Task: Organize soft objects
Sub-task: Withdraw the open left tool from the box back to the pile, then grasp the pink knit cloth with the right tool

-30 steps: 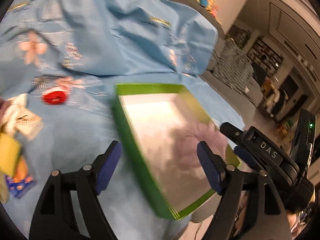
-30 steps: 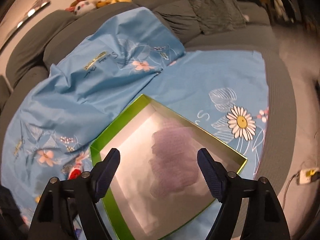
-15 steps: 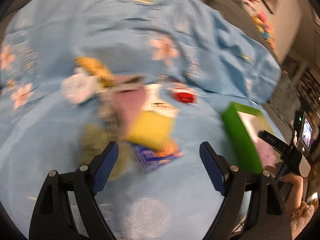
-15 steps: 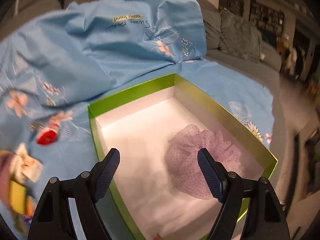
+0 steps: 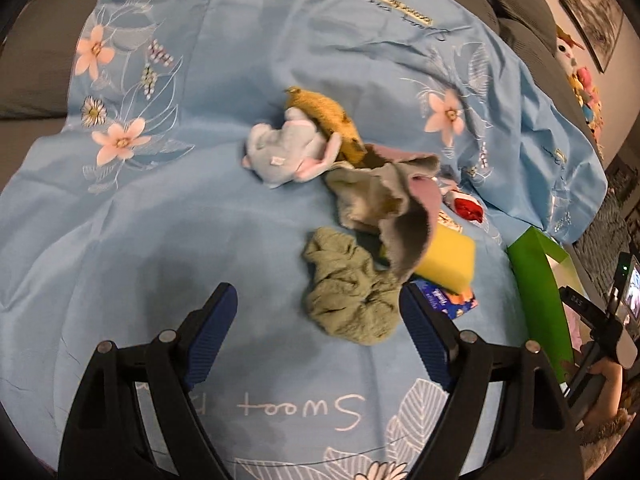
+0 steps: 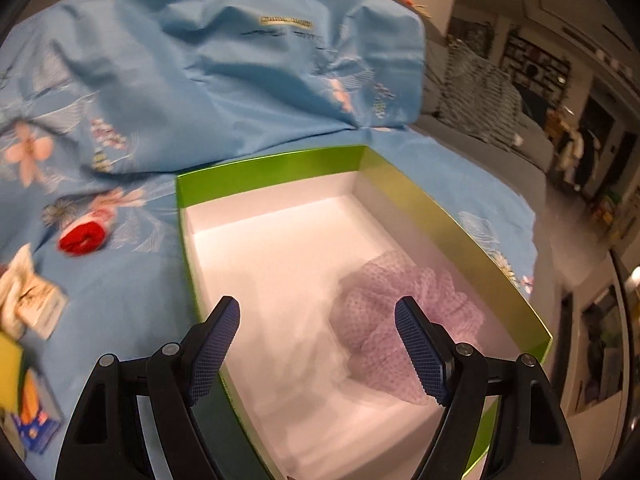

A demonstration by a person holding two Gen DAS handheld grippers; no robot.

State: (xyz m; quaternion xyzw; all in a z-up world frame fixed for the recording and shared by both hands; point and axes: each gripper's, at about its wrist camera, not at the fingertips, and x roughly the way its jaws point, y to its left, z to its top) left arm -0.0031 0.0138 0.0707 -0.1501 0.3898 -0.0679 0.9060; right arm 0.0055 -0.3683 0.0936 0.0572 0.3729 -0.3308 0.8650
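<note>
Reaching into the heap of soft things on the blue floral sheet [image 5: 152, 240] looks like the step in hand; the left gripper [image 5: 316, 326] hovers with its jaws spread and nothing between them, the crumpled green cloth [image 5: 348, 296] lying just ahead and slightly toward its right finger; beyond that sit a yellow sponge [image 5: 448, 264], a grey-and-pink cloth [image 5: 392, 200] draped over it, and a small grey plush [image 5: 284, 152] farther ahead. The right gripper [image 6: 316, 344], jaws likewise spread and holding nothing, hangs over the green box [image 6: 280, 168], where a lilac mesh pouf [image 6: 404, 308] lies just ahead of its right finger. To do it well, I would centre the left gripper over the thickest bunch of the green cloth, come down so both pads straddle a fold, and close firmly enough that no loose tail drags the sponge or tissue packet [image 5: 444, 298] along; pinching the sheet beneath is the risk.
</note>
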